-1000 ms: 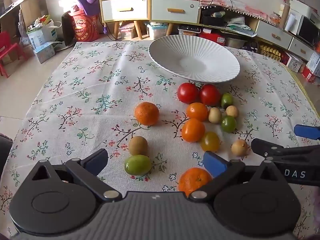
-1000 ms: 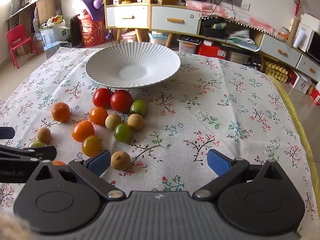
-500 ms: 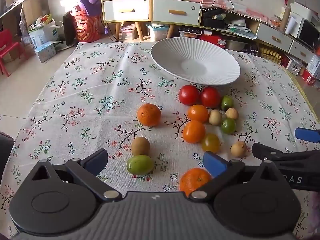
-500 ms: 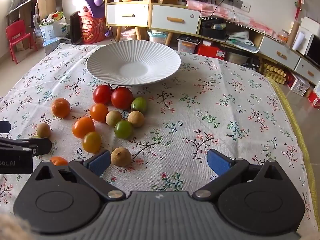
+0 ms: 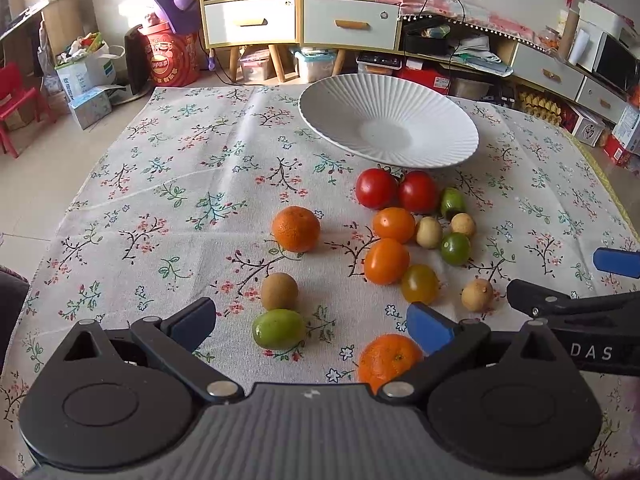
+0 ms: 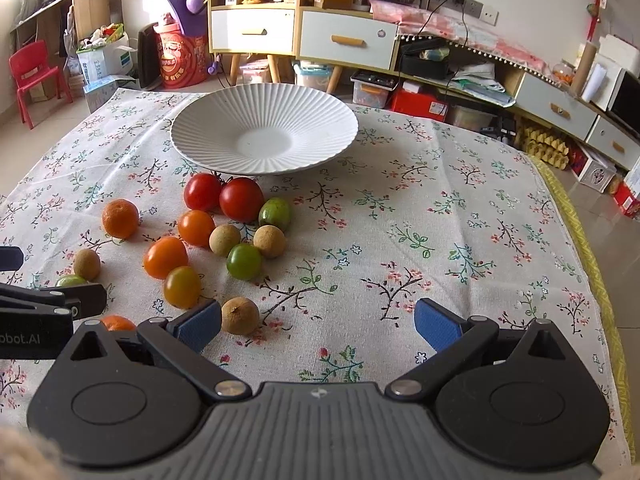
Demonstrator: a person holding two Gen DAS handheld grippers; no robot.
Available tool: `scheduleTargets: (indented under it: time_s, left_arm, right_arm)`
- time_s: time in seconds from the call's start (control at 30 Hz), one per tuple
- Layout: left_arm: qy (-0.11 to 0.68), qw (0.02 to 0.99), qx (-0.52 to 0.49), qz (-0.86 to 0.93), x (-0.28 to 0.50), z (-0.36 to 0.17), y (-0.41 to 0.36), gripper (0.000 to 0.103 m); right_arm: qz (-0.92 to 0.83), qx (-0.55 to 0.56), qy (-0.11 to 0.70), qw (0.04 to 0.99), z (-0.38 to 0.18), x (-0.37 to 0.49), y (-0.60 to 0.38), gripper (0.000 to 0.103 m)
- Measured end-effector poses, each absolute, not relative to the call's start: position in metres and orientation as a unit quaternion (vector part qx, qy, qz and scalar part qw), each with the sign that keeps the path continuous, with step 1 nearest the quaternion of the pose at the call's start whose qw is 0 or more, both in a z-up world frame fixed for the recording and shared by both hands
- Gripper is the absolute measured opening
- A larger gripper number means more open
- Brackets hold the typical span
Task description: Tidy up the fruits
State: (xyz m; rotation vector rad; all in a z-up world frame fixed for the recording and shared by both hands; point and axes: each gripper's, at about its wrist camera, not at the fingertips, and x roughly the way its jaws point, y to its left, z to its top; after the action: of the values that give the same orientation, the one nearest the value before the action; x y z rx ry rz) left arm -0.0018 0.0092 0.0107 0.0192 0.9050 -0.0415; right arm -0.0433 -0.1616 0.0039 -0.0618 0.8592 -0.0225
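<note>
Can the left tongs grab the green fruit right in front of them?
Probably yes. The left tongs are open, the green fruit lies between their tips, and nothing blocks it, though a brown fruit sits just behind.

- A white ribbed plate (image 6: 264, 136) is seen on a cream tablecloth (image 6: 440, 240) printed with small red, green and black floral sprigs.
- Two red tomatoes (image 6: 240, 199) are shown beside orange tomatoes (image 6: 165, 257), a yellowish one (image 6: 182, 286) and a green one (image 6: 244, 261).
- Blue pads on black frames are borne by the left gripper (image 5: 310, 320) and the right gripper (image 6: 318, 322).
</note>
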Motion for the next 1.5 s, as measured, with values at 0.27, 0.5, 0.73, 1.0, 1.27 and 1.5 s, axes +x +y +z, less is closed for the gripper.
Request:
scheduleTargets:
  time_s: [0.27,0.5,0.73,1.0,1.27,1.5]
  left_arm:
    - [0.436,0.9,0.013,-0.015,-0.0009,0.0099,0.0092,0.097]
    - [0.435,0.9,0.014,-0.015,-0.0012,0.0101,0.0093,0.097]
    - [0.435,0.9,0.014,-0.014,-0.0013,0.0103,0.0099,0.097]
    - [0.435,0.9,0.015,-0.015,-0.0013,0.0104,0.0101,0.097]
    - [0.434,0.901,0.014,-0.014,-0.0014,0.011,0.0109,0.097]
    - [0.434,0.901,0.014,-0.014,-0.0015,0.0111,0.0109,0.097]
  right_arm:
    - [-0.004,-0.03,0.416,0.909,0.0065,-0.0437,-0.1592,0.103]
    - [-0.003,-0.03,0.415,0.909,0.0079,-0.0437,-0.1587,0.103]
    - [-0.004,-0.029,0.414,0.91,0.0085,-0.0431,-0.1588,0.103]
    - [-0.003,-0.029,0.414,0.91,0.0083,-0.0426,-0.1587,0.103]
    - [-0.002,-0.029,0.414,0.91,0.0086,-0.0424,-0.1583,0.103]
    - [-0.002,-0.03,0.414,0.91,0.0086,-0.0422,-0.1583,0.103]
